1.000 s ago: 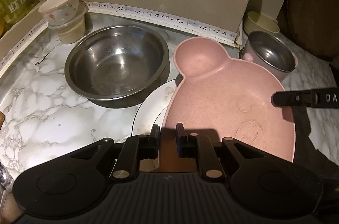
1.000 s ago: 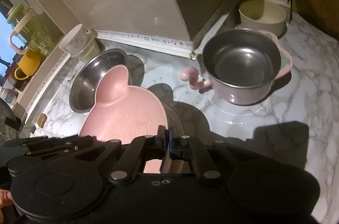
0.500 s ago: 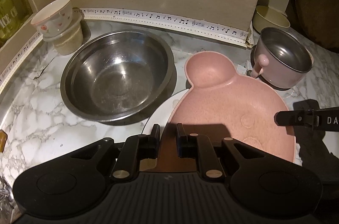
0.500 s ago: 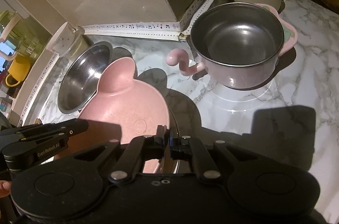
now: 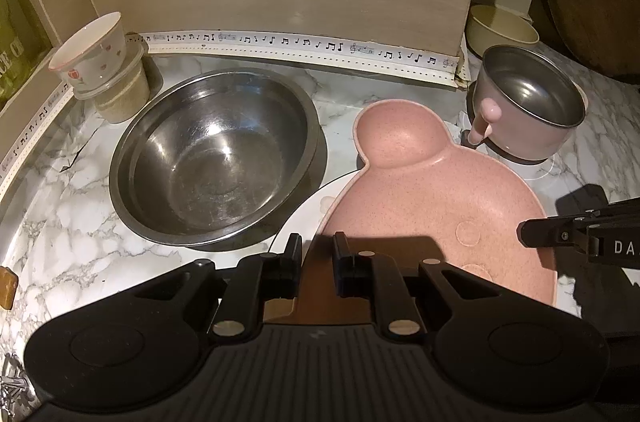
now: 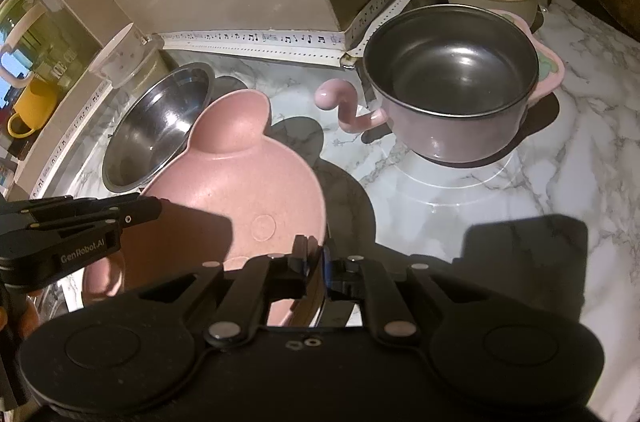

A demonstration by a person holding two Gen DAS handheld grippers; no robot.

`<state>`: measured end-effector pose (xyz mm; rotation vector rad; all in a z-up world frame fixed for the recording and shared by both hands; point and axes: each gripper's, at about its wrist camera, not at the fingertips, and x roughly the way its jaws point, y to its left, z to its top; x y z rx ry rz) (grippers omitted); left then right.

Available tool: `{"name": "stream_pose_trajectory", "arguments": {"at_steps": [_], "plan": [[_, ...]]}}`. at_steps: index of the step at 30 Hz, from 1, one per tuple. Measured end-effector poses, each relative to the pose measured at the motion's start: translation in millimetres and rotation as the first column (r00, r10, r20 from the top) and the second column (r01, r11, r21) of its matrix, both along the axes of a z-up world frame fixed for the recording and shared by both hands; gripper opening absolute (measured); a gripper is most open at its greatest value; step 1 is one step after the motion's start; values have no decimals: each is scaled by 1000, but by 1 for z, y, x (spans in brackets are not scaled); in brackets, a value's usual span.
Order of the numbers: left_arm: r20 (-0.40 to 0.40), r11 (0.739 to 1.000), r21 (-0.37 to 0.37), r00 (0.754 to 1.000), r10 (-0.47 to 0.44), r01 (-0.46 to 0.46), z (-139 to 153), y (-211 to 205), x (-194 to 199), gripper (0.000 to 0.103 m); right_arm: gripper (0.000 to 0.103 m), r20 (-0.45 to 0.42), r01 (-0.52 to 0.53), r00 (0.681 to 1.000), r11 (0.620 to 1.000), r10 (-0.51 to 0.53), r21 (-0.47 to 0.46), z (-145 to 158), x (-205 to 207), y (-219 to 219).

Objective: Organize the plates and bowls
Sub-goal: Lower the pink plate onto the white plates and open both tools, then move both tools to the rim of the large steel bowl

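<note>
Left tongs point(image 5: 316, 254) clenched on pink plate point(image 5: 432, 198) near rim at 6 o'clock. Right tongs point(image 6: 316, 258) just eased slightly, still pinching its rim. Plate over white plate point(image 5: 308, 210) on bench point(image 5: 68, 222), steel bowl point(image 5: 216, 158) at 10 o'clock.

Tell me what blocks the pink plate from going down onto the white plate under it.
Nothing visible. The pink plate sits directly over the white plate, held at its near rim by the left tool and right tool. The steel bowl stands beside them, clear.
</note>
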<state>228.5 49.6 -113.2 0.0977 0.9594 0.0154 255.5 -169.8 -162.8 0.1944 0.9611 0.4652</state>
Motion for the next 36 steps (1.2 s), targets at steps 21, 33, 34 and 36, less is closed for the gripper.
{"name": "stream_pose_trajectory", "arguments": {"at_steps": [21, 33, 34, 36], "plan": [[-4, 1000, -9, 1000, 15, -15, 1, 5, -5, 59, 28, 8, -10, 1000, 1000, 10, 7, 3, -7, -5], [45, 996, -81, 998, 35, -31, 23, 13, -22, 59, 39, 69, -79, 994, 997, 80, -14, 21, -24, 4], [53, 996, -88, 998, 37, -32, 26, 13, -25, 59, 41, 80, -88, 993, 996, 89, -20, 23, -26, 5], [64, 994, -108, 997, 40, -32, 31, 14, -30, 59, 43, 96, -103, 990, 994, 105, -21, 29, -29, 7]]}}
